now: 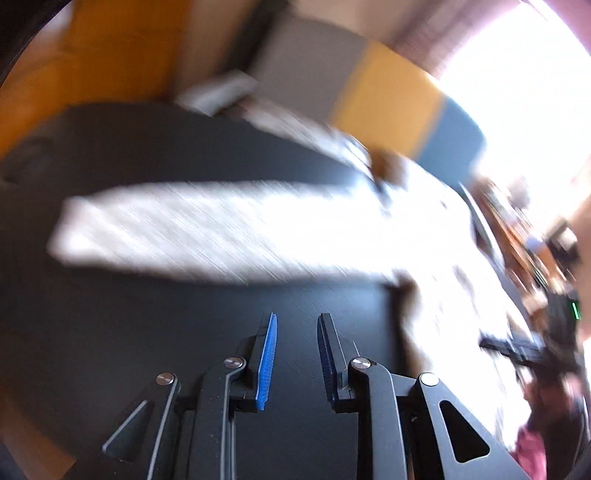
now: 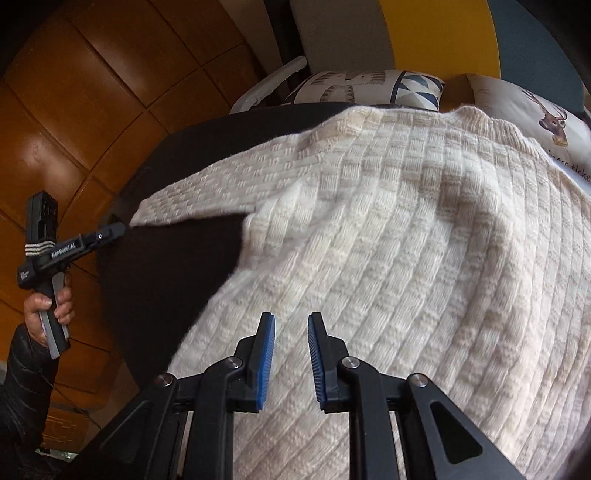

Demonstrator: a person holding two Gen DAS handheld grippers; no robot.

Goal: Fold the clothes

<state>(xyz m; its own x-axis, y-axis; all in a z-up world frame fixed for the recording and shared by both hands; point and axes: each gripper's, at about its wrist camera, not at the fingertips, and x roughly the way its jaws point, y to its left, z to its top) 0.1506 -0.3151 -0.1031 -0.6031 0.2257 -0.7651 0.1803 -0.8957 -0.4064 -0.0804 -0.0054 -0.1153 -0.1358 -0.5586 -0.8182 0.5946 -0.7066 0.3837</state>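
Observation:
A cream knitted sweater [image 2: 388,221] lies spread on a round black table [image 2: 166,266]. Its left sleeve [image 2: 199,195] stretches out toward the table's left edge. My right gripper [image 2: 291,317] is open and empty, just above the sweater's body near the front. In the left wrist view, which is motion-blurred, the sleeve [image 1: 207,229] lies across the black table [image 1: 147,332] ahead of my left gripper [image 1: 297,317], which is open and empty over bare table. In the right wrist view the left gripper [image 2: 110,230] is beside the sleeve's cuff, at the table's left edge.
Patterned cushions [image 2: 369,88] lie behind the table against a grey, yellow and blue sofa back [image 2: 436,33]. Orange-brown floor tiles [image 2: 92,92] lie to the left. A bright window [image 1: 524,92] glares at the right of the left wrist view.

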